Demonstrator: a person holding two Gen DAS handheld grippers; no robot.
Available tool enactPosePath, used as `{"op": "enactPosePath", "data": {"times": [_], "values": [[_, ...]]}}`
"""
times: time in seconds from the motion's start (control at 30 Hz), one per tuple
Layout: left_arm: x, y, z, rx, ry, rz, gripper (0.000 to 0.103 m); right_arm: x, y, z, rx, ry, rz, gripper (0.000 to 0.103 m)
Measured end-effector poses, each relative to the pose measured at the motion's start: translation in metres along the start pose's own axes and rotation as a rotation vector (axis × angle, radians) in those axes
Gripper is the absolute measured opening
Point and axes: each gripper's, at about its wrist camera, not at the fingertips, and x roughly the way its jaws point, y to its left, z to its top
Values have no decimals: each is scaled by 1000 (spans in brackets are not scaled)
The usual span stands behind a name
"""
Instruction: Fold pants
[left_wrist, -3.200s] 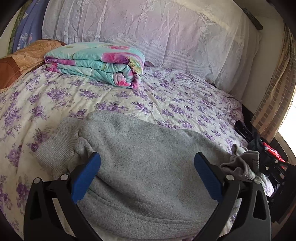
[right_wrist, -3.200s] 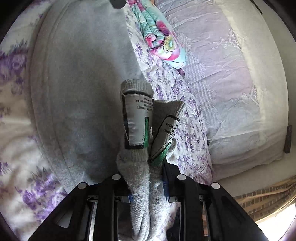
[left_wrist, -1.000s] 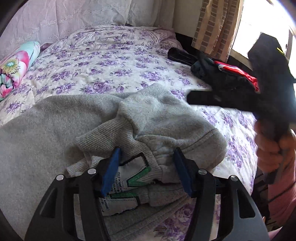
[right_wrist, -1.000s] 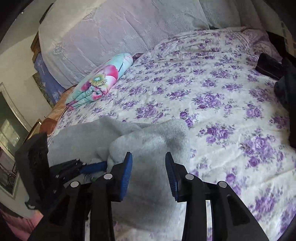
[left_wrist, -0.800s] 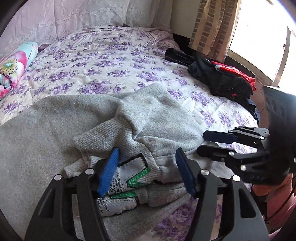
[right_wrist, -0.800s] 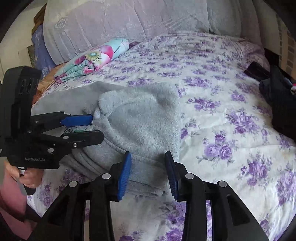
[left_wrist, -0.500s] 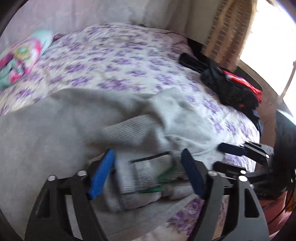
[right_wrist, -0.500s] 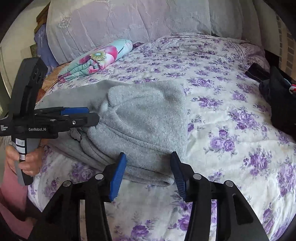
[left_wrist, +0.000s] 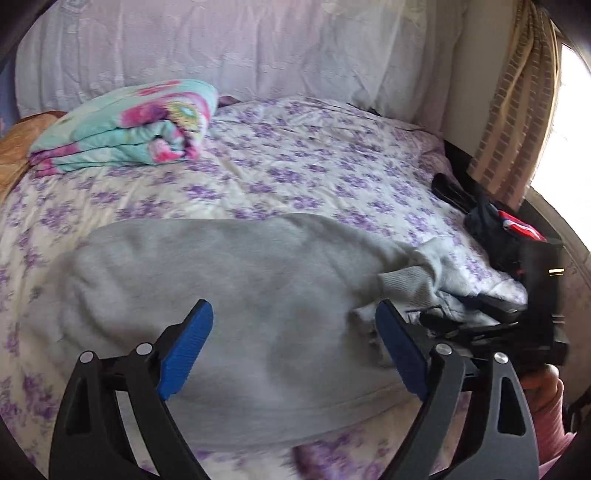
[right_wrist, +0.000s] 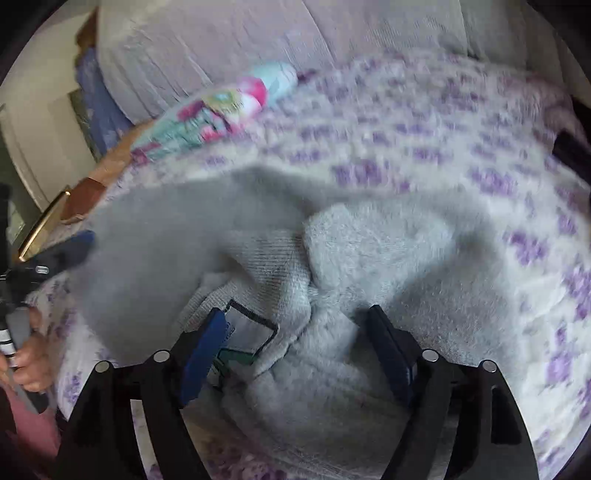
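Observation:
Grey fleece pants (left_wrist: 236, 291) lie folded across the near part of the bed. Their bunched end with ribbed cuffs (left_wrist: 410, 280) and a white label (right_wrist: 247, 332) lies to the right. My left gripper (left_wrist: 291, 350) is open and empty, low over the smooth grey middle. My right gripper (right_wrist: 295, 354) is open, its blue pads on either side of the bunched end, closed on nothing. The right gripper also shows in the left wrist view (left_wrist: 480, 325), at the bunched end. The left gripper shows blurred at the left of the right wrist view (right_wrist: 62, 251).
The bed has a purple-flowered sheet (left_wrist: 295, 173). A folded teal and pink quilt (left_wrist: 125, 125) lies at the back left before pale pillows (left_wrist: 236, 51). Dark clothes with a red piece (left_wrist: 495, 229) lie at the right edge by a curtain (left_wrist: 513, 110).
My left gripper has swung left from the label end to the smooth middle of the pants. My right gripper has opened wider and moved in onto the bunched end.

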Motion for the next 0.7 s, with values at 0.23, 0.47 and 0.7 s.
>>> {"op": "enactPosePath", "data": {"times": [0.23, 0.47, 0.7], "values": [[-48, 105, -13, -176, -31, 205, 99, -29, 46, -12, -104, -105, -65, 89], [-55, 165, -20, -341, -12, 270, 99, -46, 109, -12, -327, -250, -224, 90], [-17, 171, -4, -326, 51, 311, 99, -44, 200, -24, -624, -290, -174, 90]]}}
